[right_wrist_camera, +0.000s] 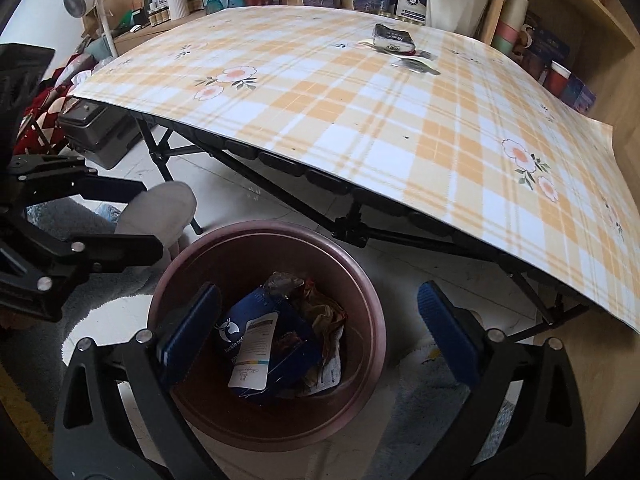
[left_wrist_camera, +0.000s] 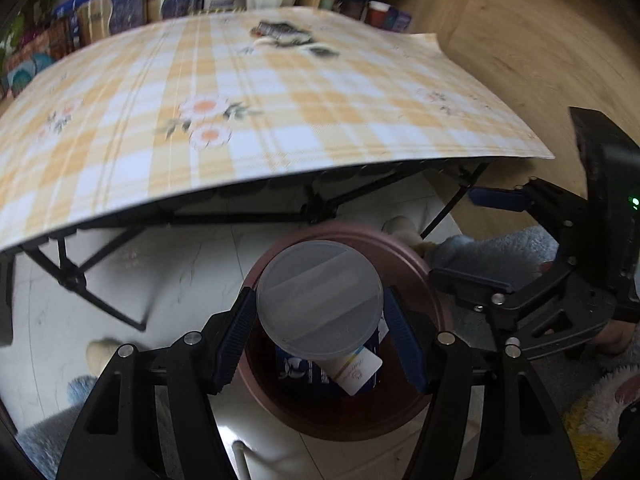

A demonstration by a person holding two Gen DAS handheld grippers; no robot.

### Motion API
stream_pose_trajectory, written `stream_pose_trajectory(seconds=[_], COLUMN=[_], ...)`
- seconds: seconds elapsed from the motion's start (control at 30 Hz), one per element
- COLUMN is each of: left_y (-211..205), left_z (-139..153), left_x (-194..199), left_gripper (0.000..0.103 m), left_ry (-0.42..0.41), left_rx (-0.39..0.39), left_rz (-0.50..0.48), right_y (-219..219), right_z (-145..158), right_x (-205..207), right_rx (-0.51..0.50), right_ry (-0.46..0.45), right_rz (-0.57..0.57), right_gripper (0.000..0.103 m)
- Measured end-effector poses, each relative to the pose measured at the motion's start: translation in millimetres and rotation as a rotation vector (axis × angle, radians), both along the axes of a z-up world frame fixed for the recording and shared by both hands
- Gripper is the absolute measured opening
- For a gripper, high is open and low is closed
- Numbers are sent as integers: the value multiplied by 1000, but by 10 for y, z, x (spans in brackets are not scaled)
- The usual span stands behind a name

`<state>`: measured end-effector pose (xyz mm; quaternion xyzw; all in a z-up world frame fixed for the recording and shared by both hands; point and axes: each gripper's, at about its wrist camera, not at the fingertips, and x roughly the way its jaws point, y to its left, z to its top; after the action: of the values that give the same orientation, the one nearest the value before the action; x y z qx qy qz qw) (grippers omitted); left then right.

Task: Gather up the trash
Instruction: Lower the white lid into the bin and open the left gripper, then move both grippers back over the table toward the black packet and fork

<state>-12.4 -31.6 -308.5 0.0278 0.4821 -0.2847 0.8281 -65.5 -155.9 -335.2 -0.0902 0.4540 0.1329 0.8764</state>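
My left gripper (left_wrist_camera: 320,340) is shut on a grey plastic cup (left_wrist_camera: 319,298), seen bottom-on, held right above the brown round trash bin (left_wrist_camera: 434,292) on the floor. The cup also shows in the right wrist view (right_wrist_camera: 160,210), left of the bin (right_wrist_camera: 372,300). The bin holds a blue coffee bag (right_wrist_camera: 256,344) and crumpled wrappers (right_wrist_camera: 320,312). My right gripper (right_wrist_camera: 320,332) is open and empty above the bin. More trash, a crumpled dark wrapper (right_wrist_camera: 394,38) and a flat foil packet (right_wrist_camera: 414,66), lies on the far side of the checked table (right_wrist_camera: 360,120).
The folding table has black legs (right_wrist_camera: 360,232) beside the bin. Shelves with boxes, cans and plants (right_wrist_camera: 456,0) stand behind the table. A dark case (right_wrist_camera: 96,136) sits on the floor at left. Grey rug and slippers (left_wrist_camera: 500,252) lie near the bin.
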Motion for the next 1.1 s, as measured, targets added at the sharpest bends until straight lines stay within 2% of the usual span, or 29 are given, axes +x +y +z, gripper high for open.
stream_pose_trajectory(seconds=[0.17,0.5,0.87,1.0,1.1], left_y=[68,29,55,63,99], left_z=[-38,-57,-83,-65,-38], left_x=[42,31,61,55,60], left_gripper=[64,64,64,79,83], left_ry=[23,31,47,36,19], left_rx=[-16,1,-5,-8,-11], left_rz=[27,19,34,44,73], right_y=[-27,-187,-179,-178,-177], right_z=[-9,21,10,10,7], right_x=[5,41,46,46,45], right_rx=[-6,31,24,24,24], right_ry=[2,-3,0,0,1], right_rz=[-20,-96,-90,-91,-91], right_gripper=[97,97,97,97,97])
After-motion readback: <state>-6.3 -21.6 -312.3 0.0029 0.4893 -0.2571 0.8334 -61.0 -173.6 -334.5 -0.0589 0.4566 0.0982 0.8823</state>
